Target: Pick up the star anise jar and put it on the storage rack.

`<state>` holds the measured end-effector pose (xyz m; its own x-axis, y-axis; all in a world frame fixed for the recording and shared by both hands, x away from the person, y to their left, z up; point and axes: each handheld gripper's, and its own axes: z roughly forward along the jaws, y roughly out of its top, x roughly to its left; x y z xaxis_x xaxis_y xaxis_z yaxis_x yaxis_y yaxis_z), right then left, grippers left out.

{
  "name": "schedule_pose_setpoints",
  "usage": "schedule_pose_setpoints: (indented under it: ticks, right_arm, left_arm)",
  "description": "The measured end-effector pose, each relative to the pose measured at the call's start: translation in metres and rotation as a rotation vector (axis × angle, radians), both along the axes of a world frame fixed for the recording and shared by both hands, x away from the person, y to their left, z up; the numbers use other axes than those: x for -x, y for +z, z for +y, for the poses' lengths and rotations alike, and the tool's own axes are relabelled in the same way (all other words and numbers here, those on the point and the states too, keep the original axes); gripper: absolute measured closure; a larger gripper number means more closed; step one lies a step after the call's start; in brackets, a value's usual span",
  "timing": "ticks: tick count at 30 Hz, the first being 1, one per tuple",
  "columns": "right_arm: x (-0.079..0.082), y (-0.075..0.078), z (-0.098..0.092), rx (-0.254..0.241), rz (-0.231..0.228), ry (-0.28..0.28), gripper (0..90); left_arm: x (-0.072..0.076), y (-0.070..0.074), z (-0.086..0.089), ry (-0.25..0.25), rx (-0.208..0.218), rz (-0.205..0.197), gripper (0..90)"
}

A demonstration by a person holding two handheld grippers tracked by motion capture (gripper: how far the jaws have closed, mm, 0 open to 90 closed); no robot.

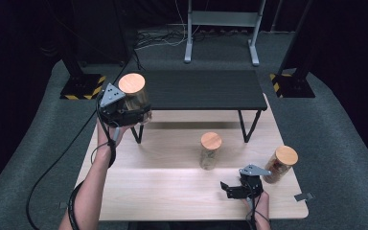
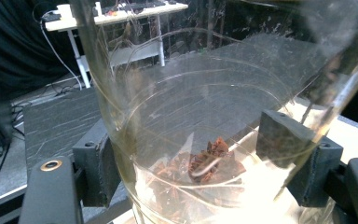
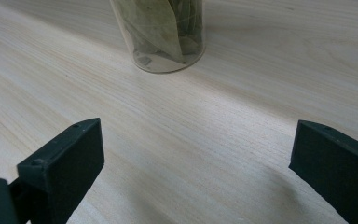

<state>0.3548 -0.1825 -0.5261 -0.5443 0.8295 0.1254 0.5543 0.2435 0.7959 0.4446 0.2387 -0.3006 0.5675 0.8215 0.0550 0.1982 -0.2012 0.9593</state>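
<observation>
A pale wooden table (image 1: 172,191) is set on grey carpet (image 1: 345,143), its grain lit brightly from above. Beyond the grippers, at the far edge of the tabletop, a low black shelf (image 1: 203,88) is raised on thin dark legs. Farther back, a grey metal stand (image 1: 220,28) is seen on two feet, with loose cables (image 1: 158,38) lying on the floor at its left. Two dark posts are planted on bases marked with yellow and black stripes (image 1: 82,86), one at each far corner. The surroundings are left in near darkness. In the left gripper view, a white table (image 2: 121,16) is visible far off against black curtains.
</observation>
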Motion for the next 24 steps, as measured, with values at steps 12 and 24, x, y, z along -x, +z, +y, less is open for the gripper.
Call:
schedule_pose_setpoints:
  ticks: [12, 24]
  right_arm:
    - [0.000, 0.000, 0.000, 0.001, 0.003, 0.001, 1.8]
    - [0.000, 0.000, 0.000, -0.001, 0.001, 0.001, 1.8]
  left_arm:
    - [-0.006, 0.008, -0.005, -0.005, -0.007, -0.007, 24.2]
    - [-0.016, 0.015, -0.007, 0.001, -0.010, -0.003, 24.2]
